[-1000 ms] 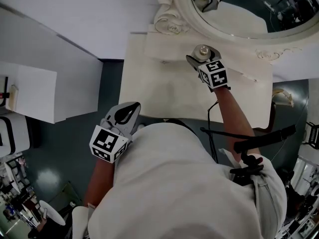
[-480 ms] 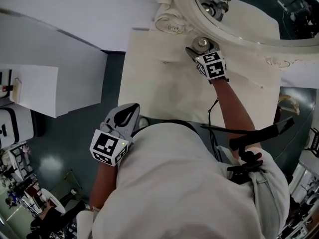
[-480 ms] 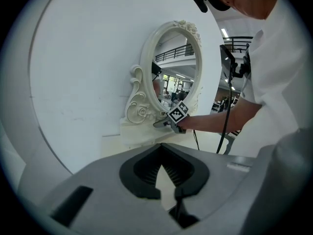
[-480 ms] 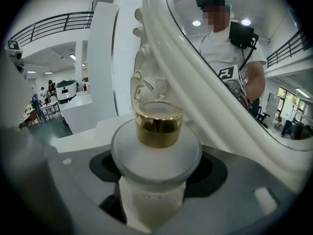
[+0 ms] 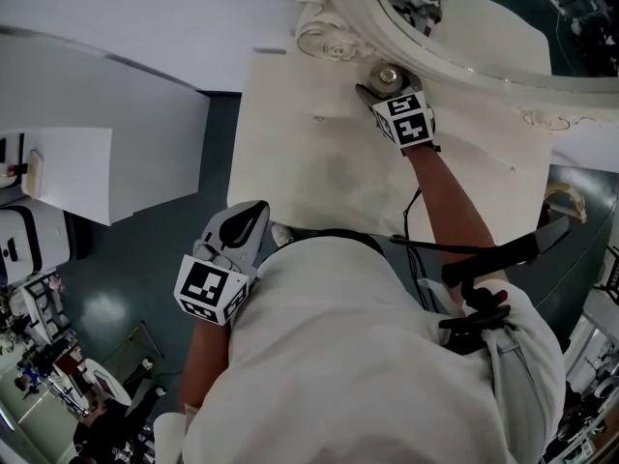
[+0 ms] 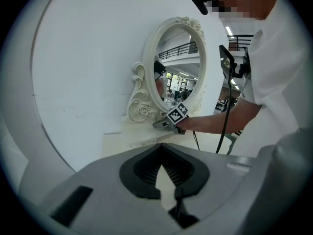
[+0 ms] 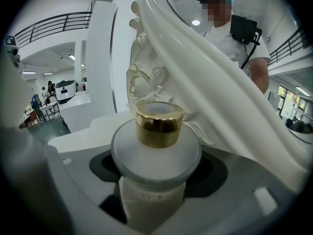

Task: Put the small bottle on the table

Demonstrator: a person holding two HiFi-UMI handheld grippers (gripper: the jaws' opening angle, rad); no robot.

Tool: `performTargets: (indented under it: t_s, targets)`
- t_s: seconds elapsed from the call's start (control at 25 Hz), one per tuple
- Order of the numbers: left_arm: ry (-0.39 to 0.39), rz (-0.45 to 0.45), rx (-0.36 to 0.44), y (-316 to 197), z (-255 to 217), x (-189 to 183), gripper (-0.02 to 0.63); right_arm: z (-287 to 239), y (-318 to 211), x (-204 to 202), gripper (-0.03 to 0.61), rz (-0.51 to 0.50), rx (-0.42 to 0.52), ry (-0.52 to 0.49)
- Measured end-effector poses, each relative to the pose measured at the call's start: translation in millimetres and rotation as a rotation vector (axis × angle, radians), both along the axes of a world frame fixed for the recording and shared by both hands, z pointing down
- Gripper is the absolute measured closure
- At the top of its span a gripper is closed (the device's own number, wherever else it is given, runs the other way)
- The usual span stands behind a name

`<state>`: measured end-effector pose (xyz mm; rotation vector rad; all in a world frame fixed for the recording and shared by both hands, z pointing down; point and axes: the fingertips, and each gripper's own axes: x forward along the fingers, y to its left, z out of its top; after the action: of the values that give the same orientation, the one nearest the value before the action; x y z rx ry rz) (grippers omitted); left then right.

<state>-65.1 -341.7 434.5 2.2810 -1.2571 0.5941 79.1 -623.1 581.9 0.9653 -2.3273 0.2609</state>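
Observation:
The small bottle [image 7: 155, 148], with a white body, a frosted round shoulder and a gold cap, stands upright between the jaws of my right gripper [image 7: 155, 180], which is shut on it. In the head view the bottle [image 5: 389, 75] and right gripper [image 5: 385, 87] are at the far edge of the white table [image 5: 309, 162], close to the base of the mirror frame [image 5: 329, 37]. Whether the bottle's bottom touches the table is hidden. My left gripper [image 5: 247, 222] hangs shut with nothing in it beside the person's body, short of the table's near edge.
The ornate white oval mirror [image 6: 178, 62] stands on the table against a white wall [image 5: 145, 17]; its scrolled frame [image 7: 205, 87] rises right behind the bottle. A person's white-shirted torso [image 5: 368, 356] fills the near side. A chair back [image 5: 503, 254] is at the right.
The right gripper has carried the bottle a little farther back, nearer the mirror's base. The left gripper has stayed where it was.

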Motion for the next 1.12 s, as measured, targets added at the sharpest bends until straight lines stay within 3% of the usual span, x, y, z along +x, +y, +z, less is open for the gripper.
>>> performTargets:
  t_s: [1.12]
  targets:
    - [-0.003,-0.06,-0.002,17,5,3,0.611,4,-3,-1,0.197,0.001,0.06,0.018]
